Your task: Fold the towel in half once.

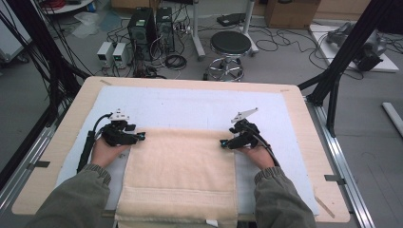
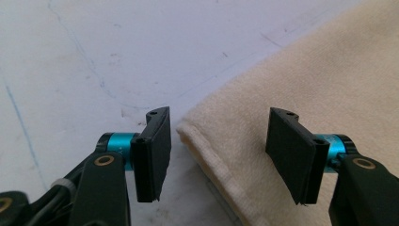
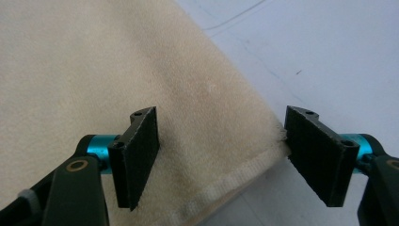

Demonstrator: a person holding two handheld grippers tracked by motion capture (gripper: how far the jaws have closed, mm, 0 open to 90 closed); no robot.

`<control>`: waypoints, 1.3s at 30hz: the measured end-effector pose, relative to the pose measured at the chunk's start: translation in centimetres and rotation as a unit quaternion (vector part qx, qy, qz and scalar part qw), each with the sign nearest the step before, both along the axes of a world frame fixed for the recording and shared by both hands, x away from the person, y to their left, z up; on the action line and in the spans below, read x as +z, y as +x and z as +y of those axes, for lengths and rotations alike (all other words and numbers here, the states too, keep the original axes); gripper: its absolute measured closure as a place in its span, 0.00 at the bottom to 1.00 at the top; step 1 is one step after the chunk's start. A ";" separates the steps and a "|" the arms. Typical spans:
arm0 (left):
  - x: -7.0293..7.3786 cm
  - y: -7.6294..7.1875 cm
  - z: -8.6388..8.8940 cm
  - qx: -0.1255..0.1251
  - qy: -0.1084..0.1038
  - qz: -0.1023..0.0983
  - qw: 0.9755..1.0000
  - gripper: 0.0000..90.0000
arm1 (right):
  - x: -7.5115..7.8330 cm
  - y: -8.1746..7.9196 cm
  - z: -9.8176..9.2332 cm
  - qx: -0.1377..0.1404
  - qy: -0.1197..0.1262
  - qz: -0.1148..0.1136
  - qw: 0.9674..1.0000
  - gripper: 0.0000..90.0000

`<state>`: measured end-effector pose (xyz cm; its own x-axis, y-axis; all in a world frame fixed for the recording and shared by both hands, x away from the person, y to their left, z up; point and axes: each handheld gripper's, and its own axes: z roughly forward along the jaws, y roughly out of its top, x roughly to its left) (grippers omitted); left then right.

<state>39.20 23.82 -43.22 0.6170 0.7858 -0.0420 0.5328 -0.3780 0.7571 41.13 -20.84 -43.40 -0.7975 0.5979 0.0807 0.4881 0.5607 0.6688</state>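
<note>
A single cream towel (image 1: 178, 175) is spread flat on the white mat (image 1: 190, 107) covering the wooden table (image 1: 76, 111), its near edge hanging over the table's front. A round black stool (image 1: 230, 45) and two computer towers (image 1: 152, 26) are seen on the floor beyond, well clear of the work. Two forearms are stretched forward, one at each far corner of the towel. The left gripper (image 2: 216, 141) is held with jaws parted astride the left corner, unpressed. The right gripper (image 3: 221, 150) likewise stands apart around the right corner, nothing clamped.
</note>
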 end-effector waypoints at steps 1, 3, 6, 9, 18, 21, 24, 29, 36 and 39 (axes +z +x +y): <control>-0.2 0.3 -0.1 -0.001 0.007 0.011 1.000 0.46 | -0.2 0.2 0.0 0.003 -0.001 0.000 1.000 0.30; -0.6 0.5 -0.2 -0.005 0.006 0.023 1.000 0.48 | -0.3 0.2 0.1 0.004 0.003 0.000 1.000 0.36; -0.5 0.6 -0.1 -0.018 -0.008 0.026 0.999 0.66 | -0.3 0.3 -0.1 0.013 0.016 0.008 1.000 0.50; -0.3 0.5 -0.5 -0.034 -0.001 0.027 0.999 0.84 | -0.3 0.6 -0.1 0.035 0.030 0.021 0.999 0.76; 1.8 1.9 -0.7 0.005 0.014 -0.008 1.000 0.92 | 1.2 1.5 0.3 0.032 0.034 0.003 0.999 0.88; 4.1 3.3 -0.9 0.019 0.010 -0.030 0.999 0.92 | 2.9 2.7 0.4 0.019 0.030 -0.019 0.999 0.88; 7.0 4.8 -1.2 0.025 0.018 -0.053 0.998 0.93 | 5.2 4.1 0.4 0.006 0.033 -0.038 0.999 0.88; 11.0 7.3 -1.7 0.045 0.032 -0.079 0.995 0.90 | 9.7 6.3 0.3 -0.019 0.043 -0.080 0.996 0.84; 8.8 7.1 -0.8 0.058 0.031 -0.036 0.997 0.63 | 7.8 7.4 -0.9 -0.062 0.043 -0.008 0.997 0.36; 7.8 6.1 -0.3 0.055 0.023 -0.026 0.998 0.60 | 6.9 6.4 -1.2 -0.066 0.044 -0.024 0.997 0.35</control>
